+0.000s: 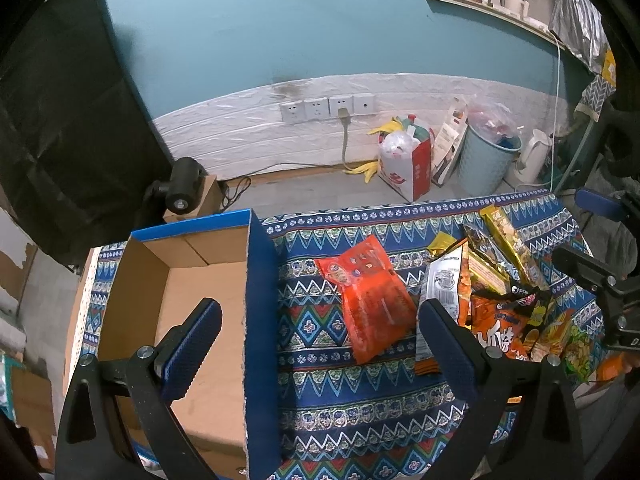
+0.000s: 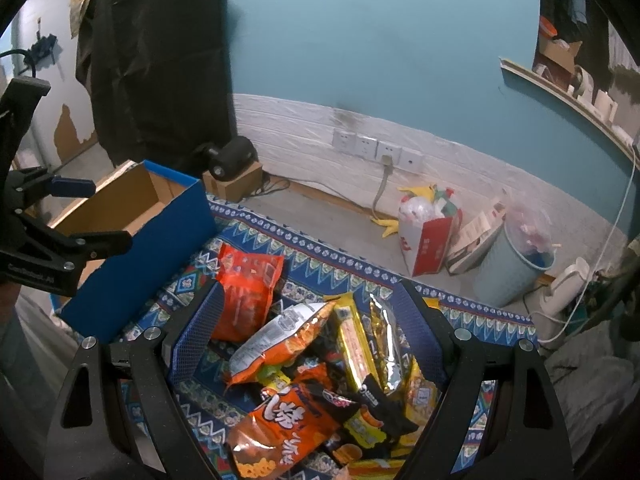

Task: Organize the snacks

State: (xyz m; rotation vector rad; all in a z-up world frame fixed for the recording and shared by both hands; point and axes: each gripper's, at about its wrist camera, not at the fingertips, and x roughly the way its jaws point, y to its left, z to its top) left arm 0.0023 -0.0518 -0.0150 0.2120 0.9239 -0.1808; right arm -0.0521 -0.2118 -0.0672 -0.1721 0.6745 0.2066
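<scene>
While both grippers hang wide open, snacks wait.
Left gripper (image 1: 320,328) straddles the blue box wall (image 1: 260,300); right gripper (image 2: 316,316) hovers above the snack pile (image 2: 320,368).

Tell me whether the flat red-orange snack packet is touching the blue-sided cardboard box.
Apart. In the left wrist view, patterned tablecloth shows plainly between the red-orange packet and the box.

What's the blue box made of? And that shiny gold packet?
The box looks like cardboard: plain brown matte inside, blue outside, with a rough pale cut edge along its wall. The gold packet looks like crinkly metallic foil or foil-coated plastic, since it glints and wrinkles; which one, I can't tell.
</scene>
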